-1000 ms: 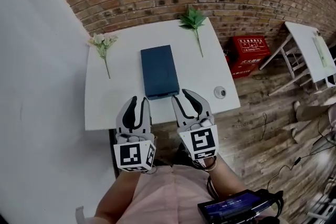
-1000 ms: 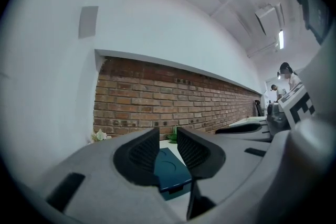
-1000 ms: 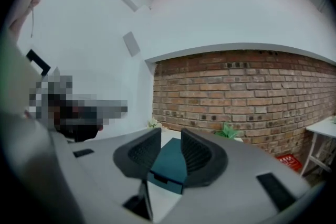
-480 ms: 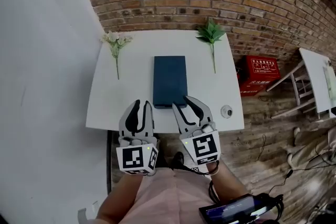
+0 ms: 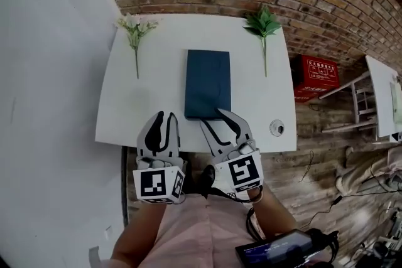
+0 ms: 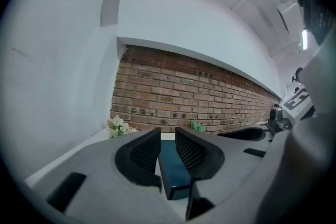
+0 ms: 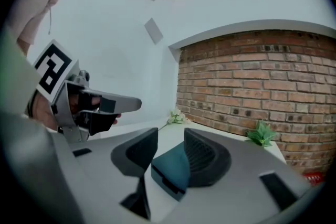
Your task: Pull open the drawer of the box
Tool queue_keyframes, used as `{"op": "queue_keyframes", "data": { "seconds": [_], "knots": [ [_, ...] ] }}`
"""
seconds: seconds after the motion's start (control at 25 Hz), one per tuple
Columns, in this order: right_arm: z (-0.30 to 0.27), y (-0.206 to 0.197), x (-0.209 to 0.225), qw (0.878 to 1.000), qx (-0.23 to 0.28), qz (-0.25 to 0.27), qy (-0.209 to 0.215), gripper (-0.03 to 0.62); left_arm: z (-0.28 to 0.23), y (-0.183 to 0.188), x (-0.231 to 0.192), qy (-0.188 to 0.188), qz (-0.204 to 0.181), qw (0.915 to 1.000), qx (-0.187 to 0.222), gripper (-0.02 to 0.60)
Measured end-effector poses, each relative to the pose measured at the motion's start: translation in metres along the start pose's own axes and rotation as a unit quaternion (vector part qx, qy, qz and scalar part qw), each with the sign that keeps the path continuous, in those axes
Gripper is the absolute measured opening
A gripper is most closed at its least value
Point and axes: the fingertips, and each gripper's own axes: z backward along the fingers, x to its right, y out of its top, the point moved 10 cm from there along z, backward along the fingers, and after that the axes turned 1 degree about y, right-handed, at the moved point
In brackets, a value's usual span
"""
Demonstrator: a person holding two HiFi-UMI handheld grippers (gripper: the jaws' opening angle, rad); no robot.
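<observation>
A dark blue flat box (image 5: 208, 83) lies lengthwise in the middle of the white table (image 5: 144, 103). Its near end faces me, with a dark slot across the drawer front (image 7: 167, 182). My right gripper (image 5: 217, 119) is at that near end. Its jaws are opening and the box's near corner (image 7: 170, 168) shows between them, with no pad pressing on it. My left gripper (image 5: 164, 117) hovers over the front edge of the table, left of the box. Its jaws are closing to a narrow gap with nothing between them. The box (image 6: 173, 176) shows beyond that gap.
A white flower sprig (image 5: 135, 28) lies at the table's back left and a green sprig (image 5: 264, 25) at the back right. A small round object (image 5: 277, 128) sits at the front right corner. A brick wall runs behind. A red crate (image 5: 317, 75) stands on the floor.
The left jaws have narrowed and the right jaws have spread a little. Both grippers stay at the table's front edge while my view has shifted over the table.
</observation>
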Motion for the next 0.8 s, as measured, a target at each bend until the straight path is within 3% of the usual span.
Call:
{"op": "queue_keyframes", "data": {
  "seconds": [0.36, 0.6, 0.8],
  "knots": [
    [-0.012, -0.039, -0.017, 0.997, -0.056, 0.029, 0.042, 0.192, 0.002, -0.039, -0.014, 0.014, 0.014, 0.9988, -0.045, 0.084],
    [-0.017, -0.066, -0.028, 0.989, -0.103, 0.077, 0.073, 0.213, 0.002, -0.069, -0.020, 0.020, 0.025, 0.9970, -0.071, 0.084],
    [-0.022, -0.081, -0.032, 0.986, -0.119, 0.075, 0.093, 0.244, 0.000, -0.084, -0.019, 0.021, 0.030, 0.9959, -0.083, 0.086]
  ]
}}
